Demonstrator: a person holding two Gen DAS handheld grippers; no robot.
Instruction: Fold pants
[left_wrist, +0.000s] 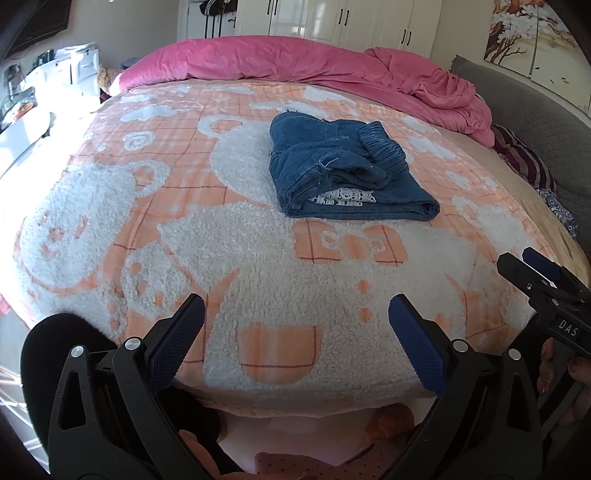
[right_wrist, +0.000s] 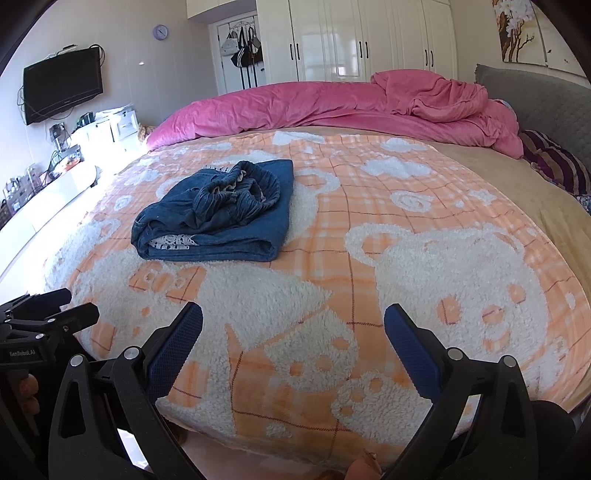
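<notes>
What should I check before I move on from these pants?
1. Pants folded into a compact bundle: ok.
2. Bundle tidy: not ok, waistband bunched on top, white lining peeking out.
3. Left gripper open and empty: ok.
4. Right gripper open and empty: ok.
5. Both grippers clear of the pants: ok.
6. Pants resting flat on the blanket: ok.

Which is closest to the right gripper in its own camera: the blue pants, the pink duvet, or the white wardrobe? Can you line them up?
From the right gripper, open over the near edge of the bed:
1. Blue pants, folded on the blanket, ahead and to the left.
2. Pink duvet, bunched along the far side of the bed.
3. White wardrobe, against the back wall.
</notes>
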